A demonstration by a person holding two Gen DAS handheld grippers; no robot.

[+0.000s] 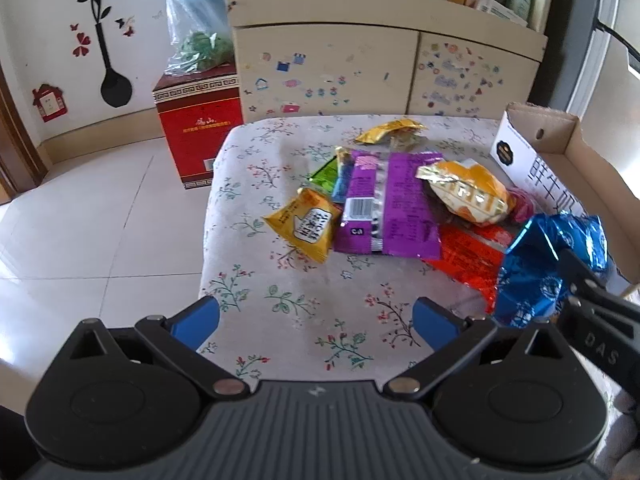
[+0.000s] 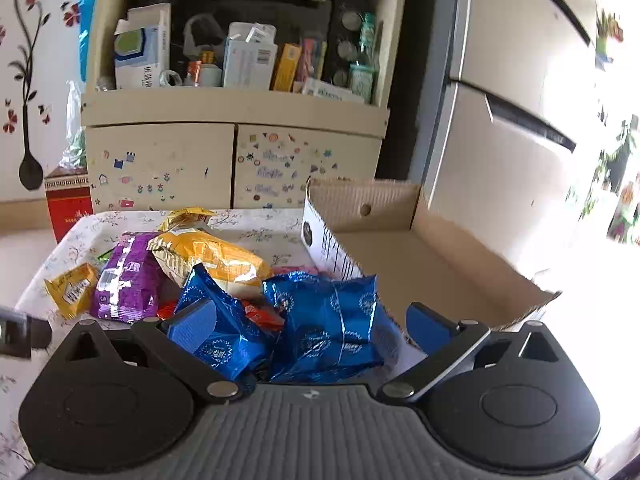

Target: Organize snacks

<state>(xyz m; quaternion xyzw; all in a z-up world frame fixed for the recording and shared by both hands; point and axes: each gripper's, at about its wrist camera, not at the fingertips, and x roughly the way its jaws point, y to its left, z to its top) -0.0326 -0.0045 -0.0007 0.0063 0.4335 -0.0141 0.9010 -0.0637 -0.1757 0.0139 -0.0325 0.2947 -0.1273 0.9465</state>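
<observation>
Nearest the right wrist camera, the right gripper (image 2: 308, 320) has its jaws spread wide, with two blue foil packets (image 2: 328, 328) lying between the fingers; no pad is seen pressing on them, so they are bracketed, not clamped. The cardboard box (image 2: 440, 256) stands open just beyond and to the right of the packets, its near wall touching the pile of snacks. The left gripper (image 1: 316, 320) hovers over bare floral cloth, jaws apart and holding nothing; the yellow packet (image 1: 306, 226) and purple packet (image 1: 390, 204) lie ahead of it. The right gripper is the nearer to the box. The likely next move is a closure on the blue packets, then a short transfer rightward.
</observation>
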